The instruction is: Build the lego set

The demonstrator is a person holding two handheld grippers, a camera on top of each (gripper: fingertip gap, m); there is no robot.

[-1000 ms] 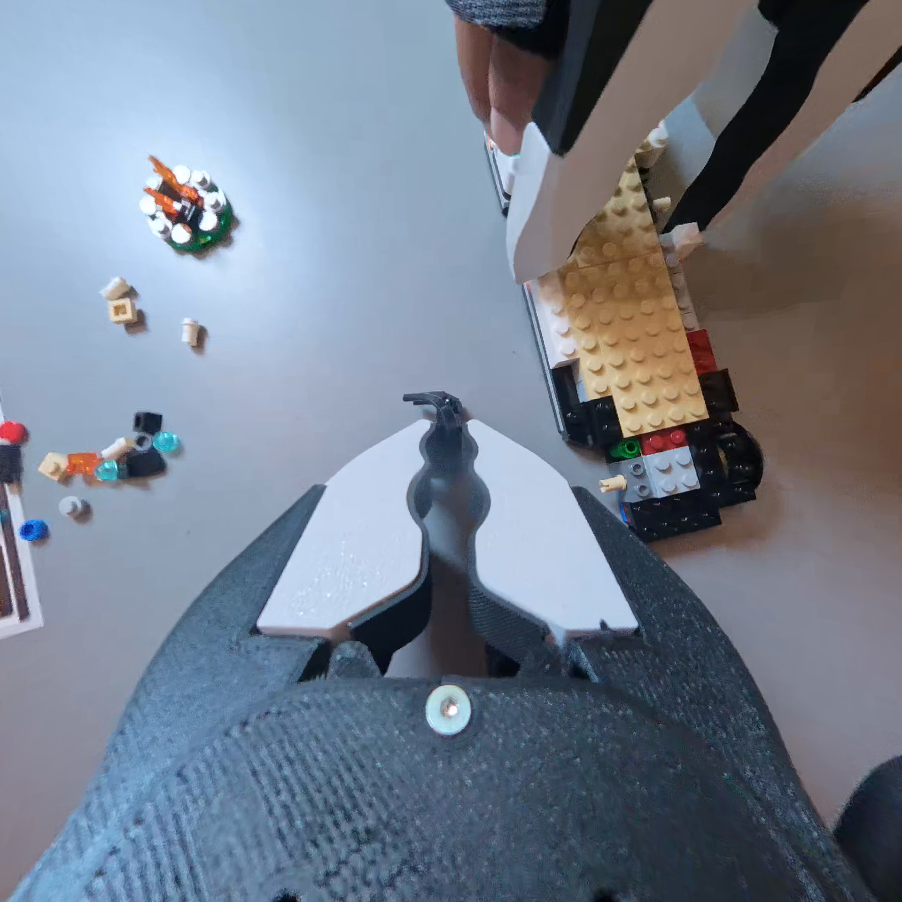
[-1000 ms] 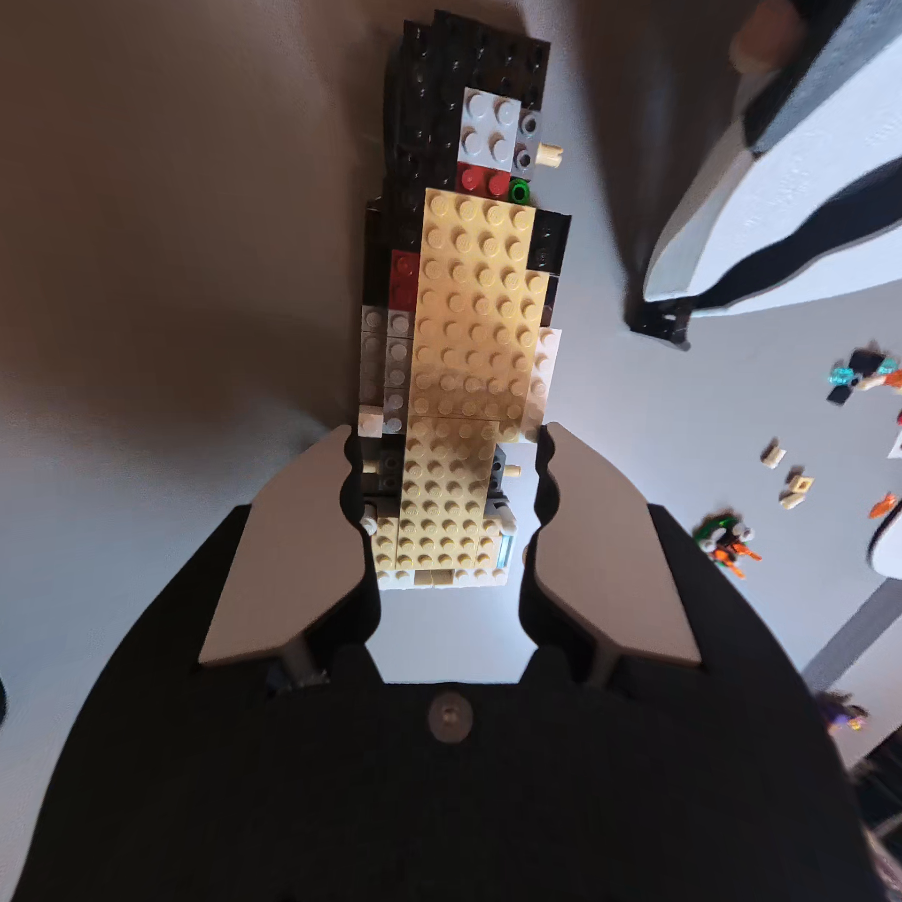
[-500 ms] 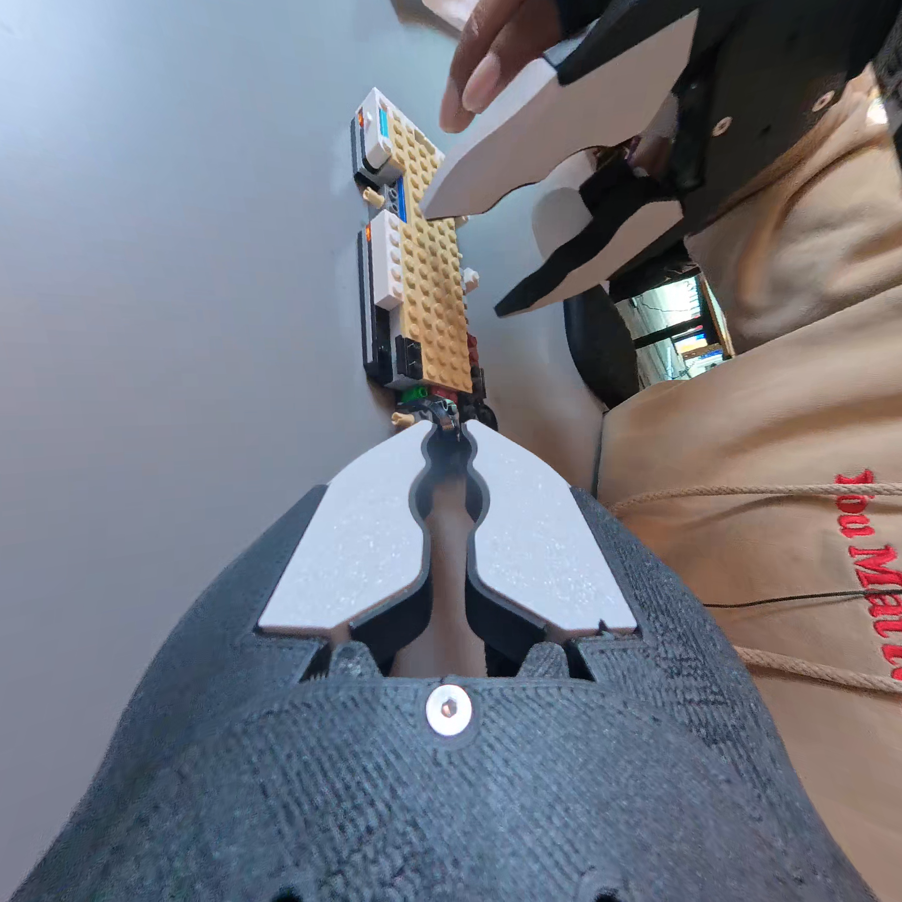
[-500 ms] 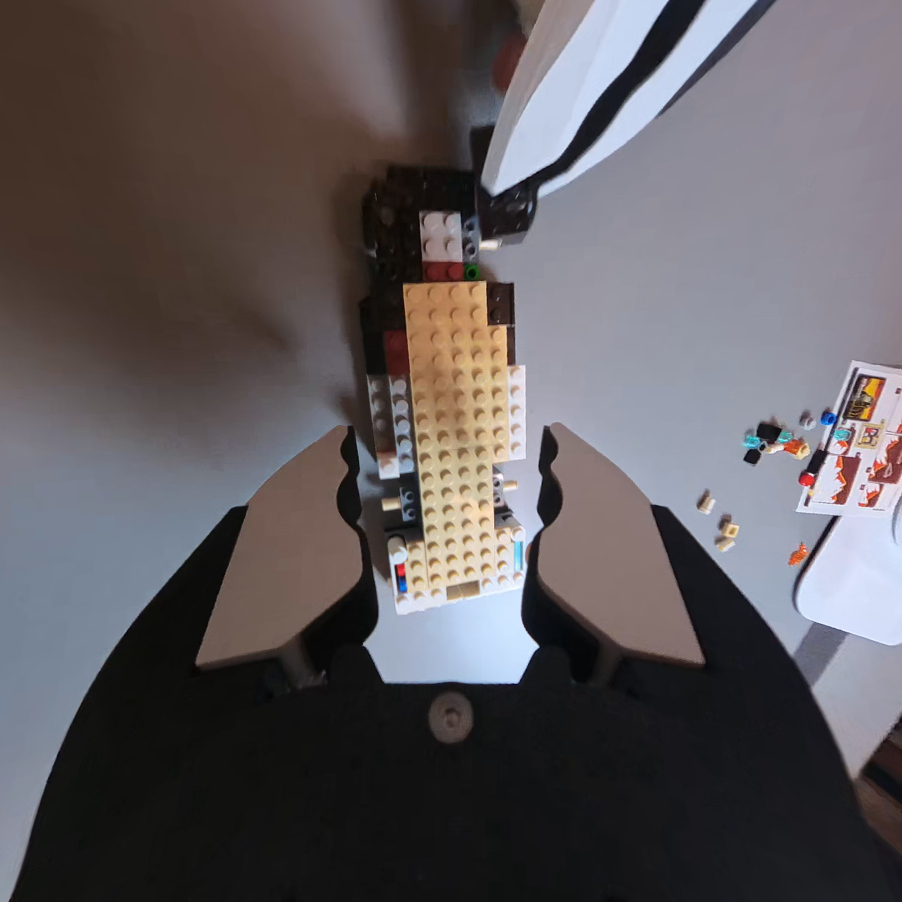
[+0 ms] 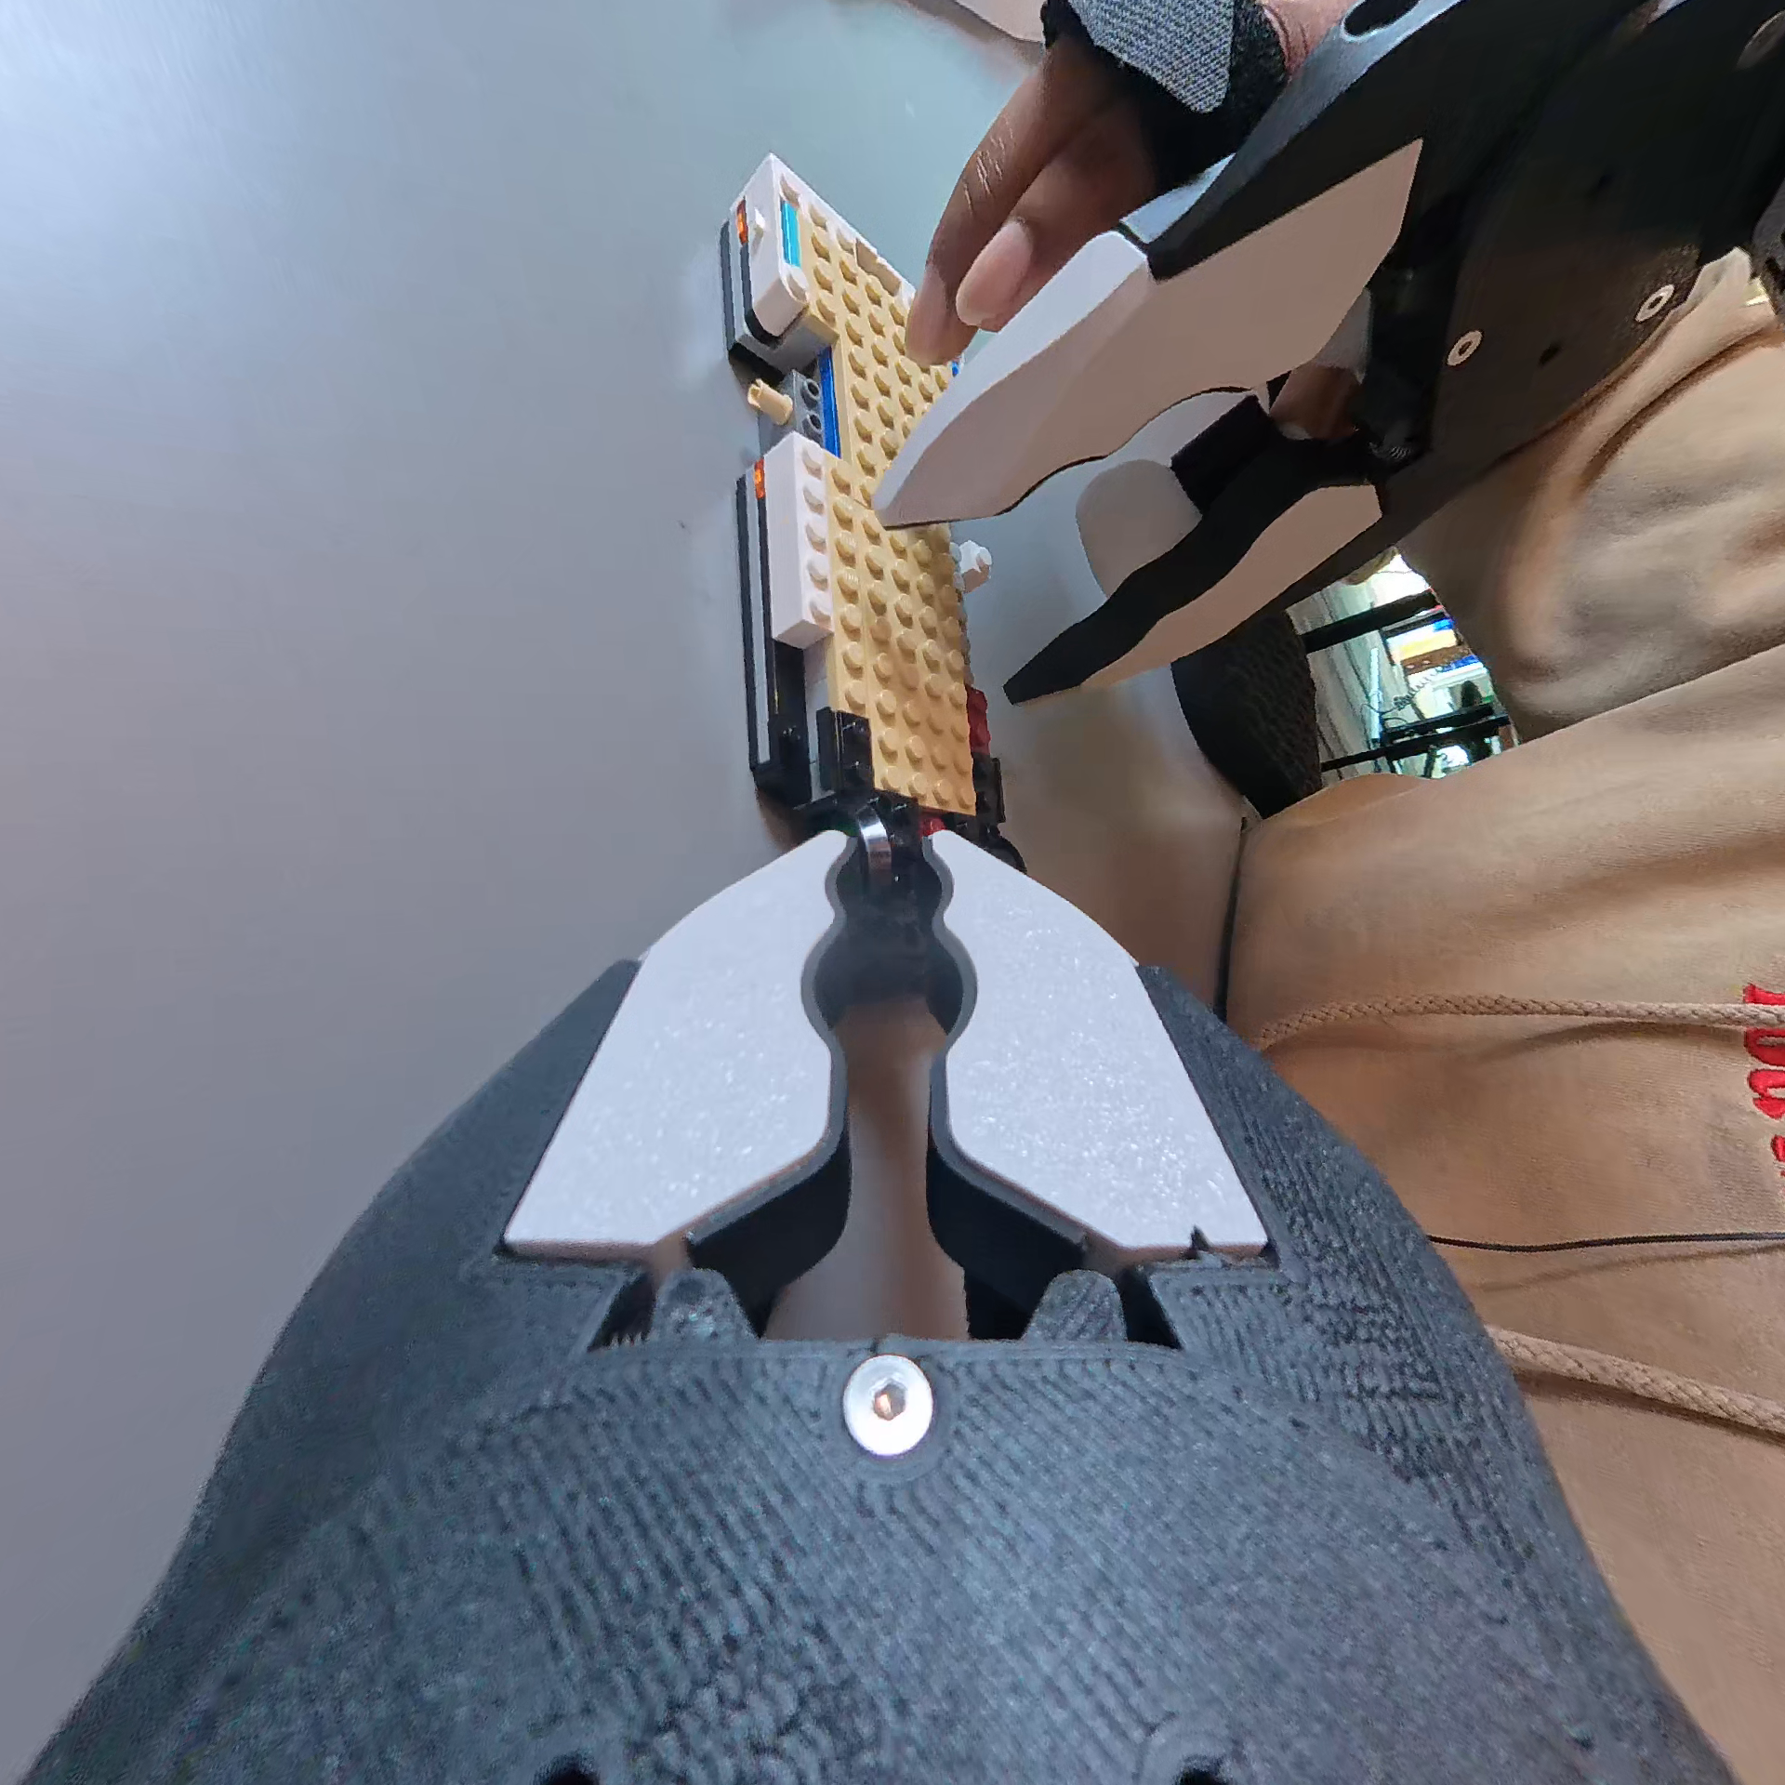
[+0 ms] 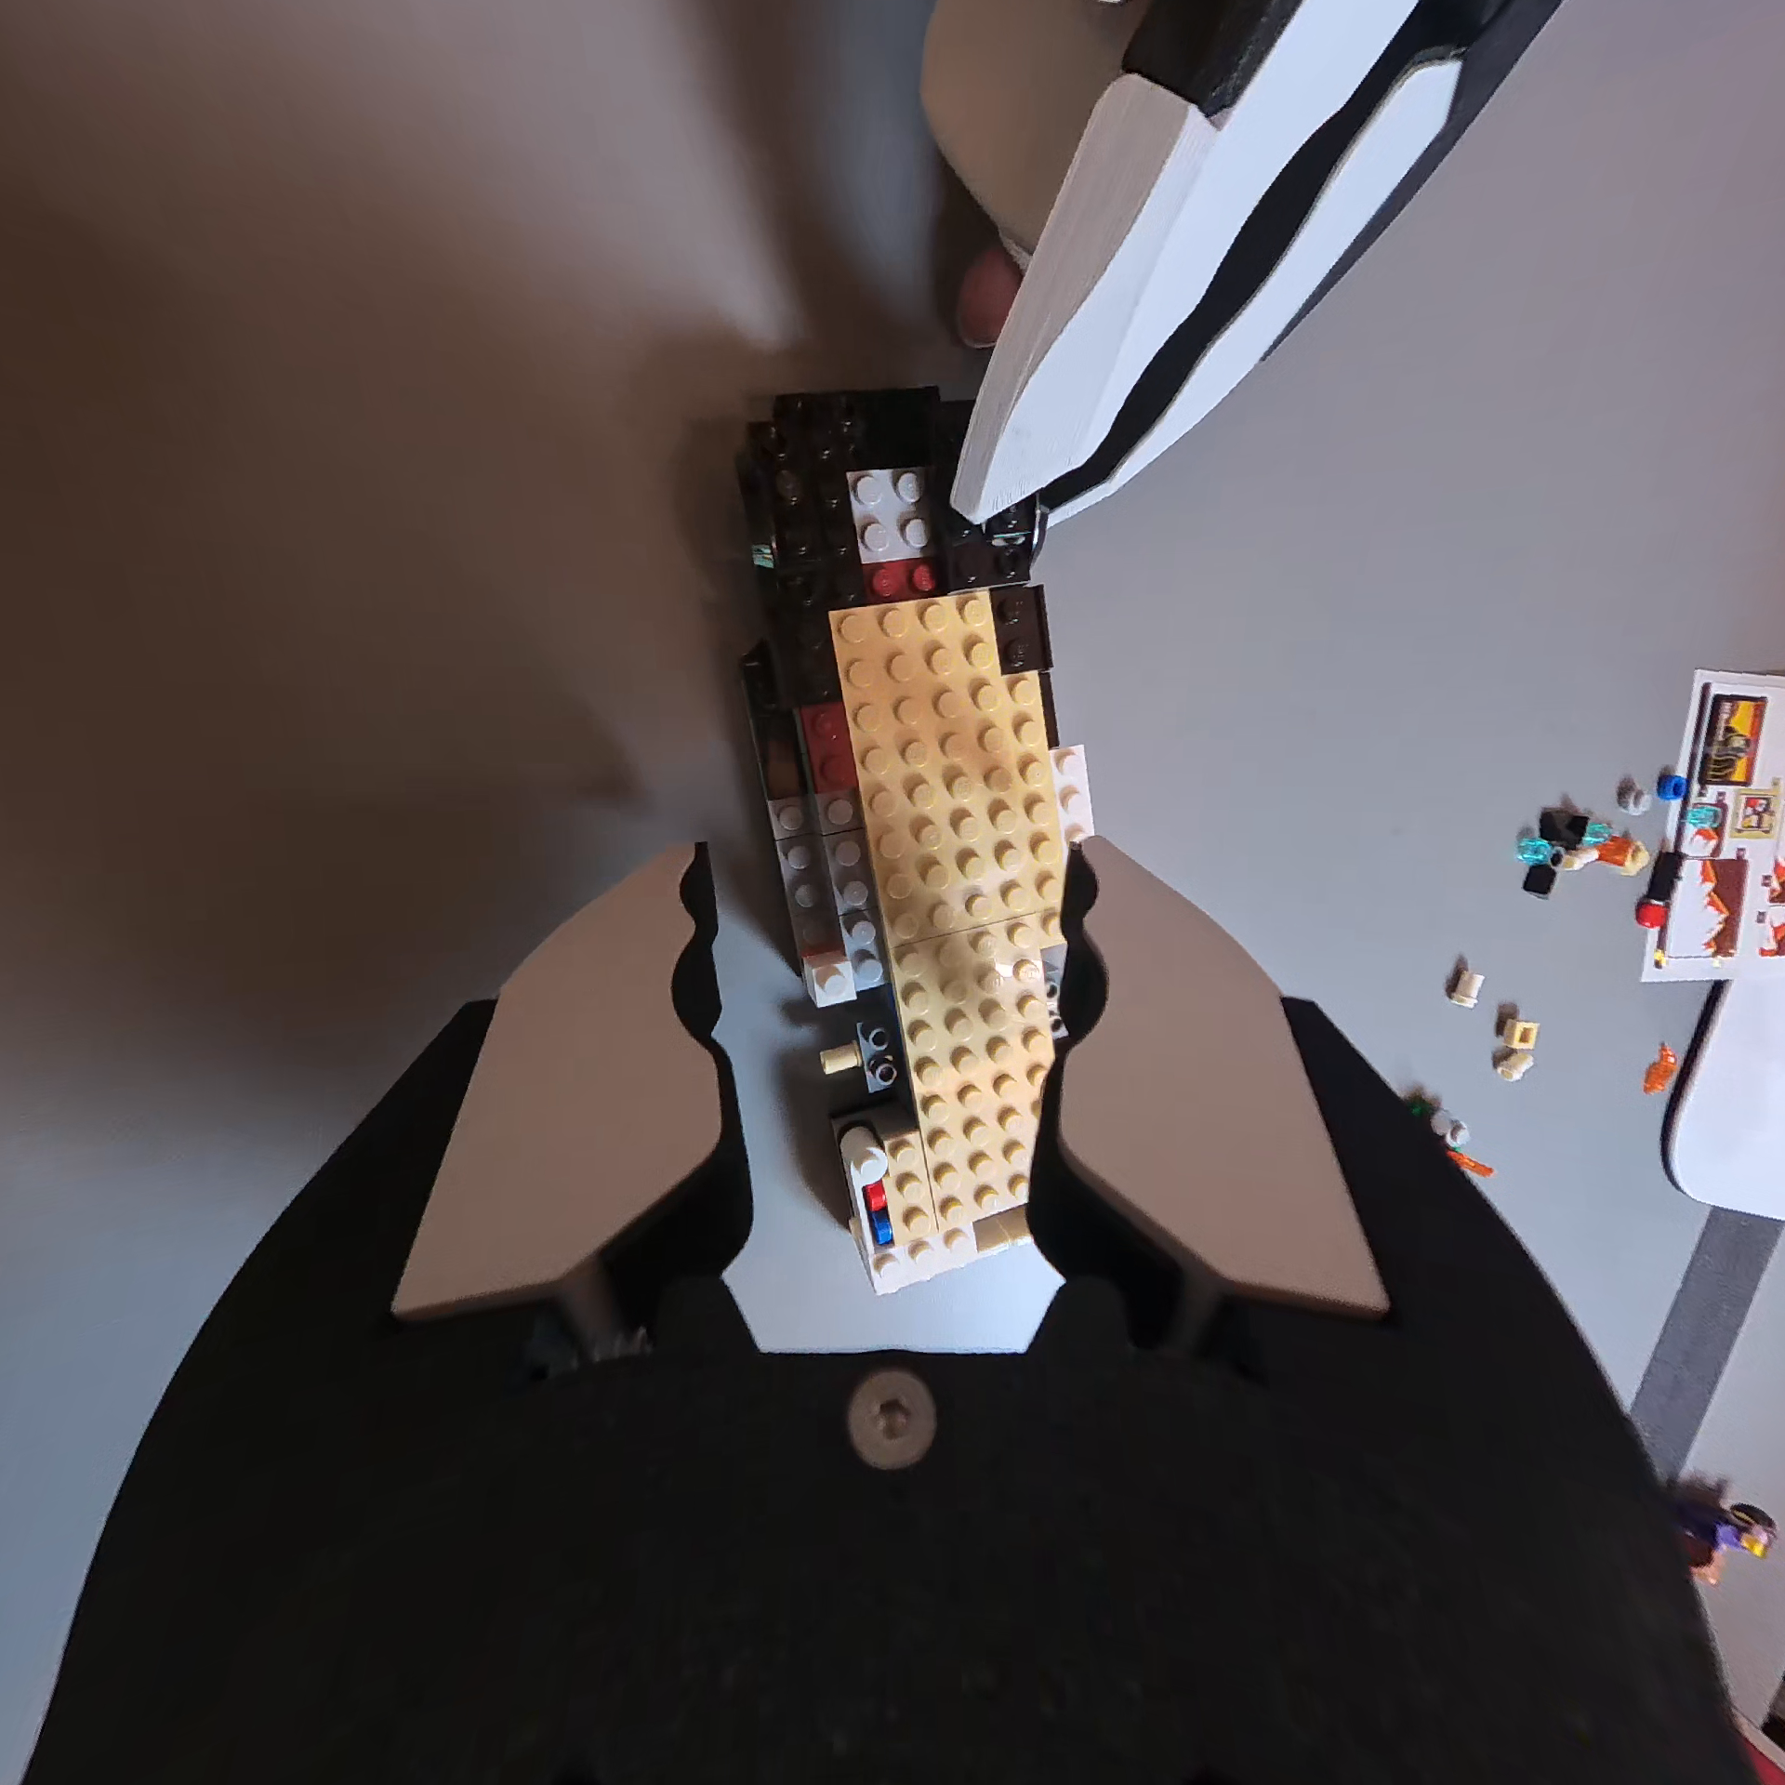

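A long brick model with a tan studded top (image 6: 956, 802) lies on the grey table (image 6: 1352, 676). It also shows in the left wrist view (image 5: 898, 618). My left gripper (image 5: 884, 855) is shut on a small black piece (image 5: 893, 821) and holds it against the model's black end. In the right wrist view its white fingers (image 6: 1111, 338) come down on that end, with the black piece (image 6: 1005, 551) at their tips. My right gripper (image 6: 889, 850) is open and straddles the model's other end. Its right finger (image 6: 1159, 1014) is close against the model's side, and its left finger (image 6: 599, 1043) stands apart from it.
Several loose small bricks (image 6: 1584, 860) and a printed sheet (image 6: 1729, 840) lie to the right, with a white object (image 6: 1729, 1111) at the edge. A person's hand (image 5: 1014, 222) and tan sweatshirt (image 5: 1497, 966) are close on the right of the left wrist view. The gap from one gripper's tips to the other's is roughly 6 cm.
My left gripper carried the black piece from beside the model onto its black end, tilting low over the table. My right gripper stayed open around the model, which now sits nearer its right finger.
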